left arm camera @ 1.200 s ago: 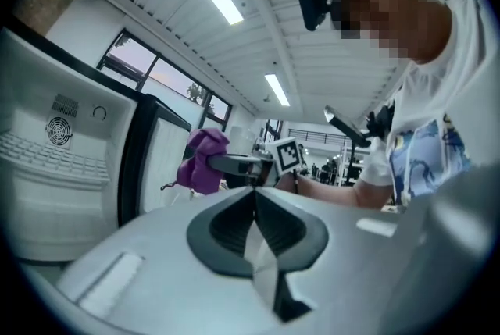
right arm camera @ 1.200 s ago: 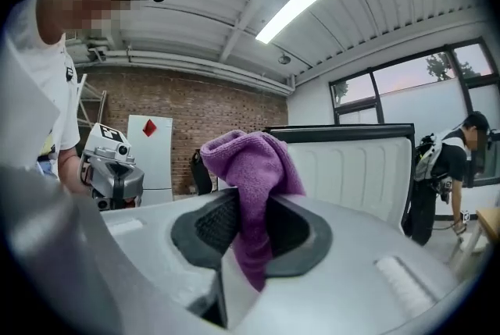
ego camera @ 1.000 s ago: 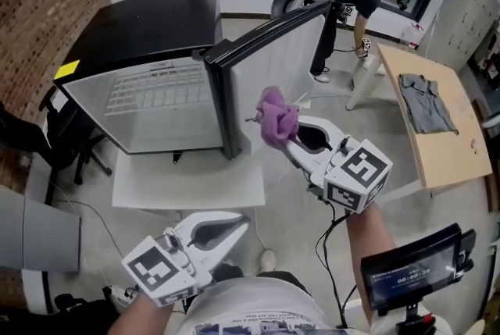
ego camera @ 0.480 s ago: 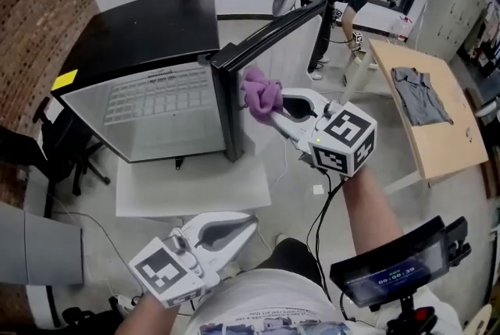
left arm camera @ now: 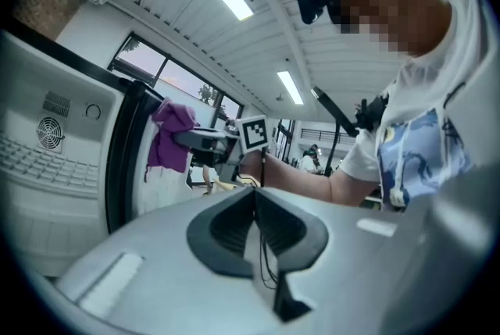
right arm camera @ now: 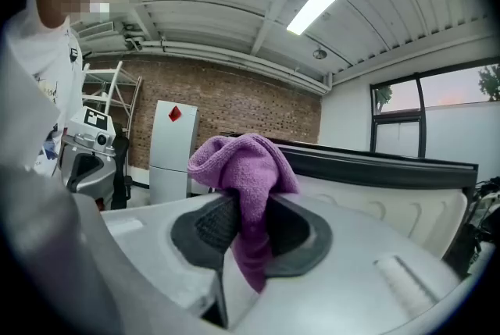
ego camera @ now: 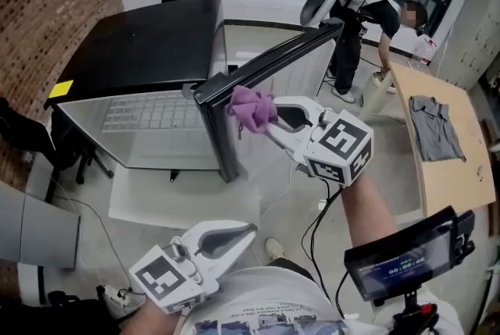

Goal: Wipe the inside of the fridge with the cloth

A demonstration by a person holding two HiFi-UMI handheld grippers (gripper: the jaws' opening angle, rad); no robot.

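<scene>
The right gripper (ego camera: 264, 120) is closed on the purple cloth (ego camera: 250, 106). In the right gripper view, the cloth (right arm camera: 244, 169) is pinched between the two jaws and bunches up past the tips. The gripper holds the cloth just beside the dark front edge of the open fridge door (ego camera: 275, 62), at the mouth of the fridge (ego camera: 148, 52). Contact with the door cannot be confirmed. The left gripper (ego camera: 248, 230) is low, well apart from the fridge, with its jaws together and nothing between them.
</scene>
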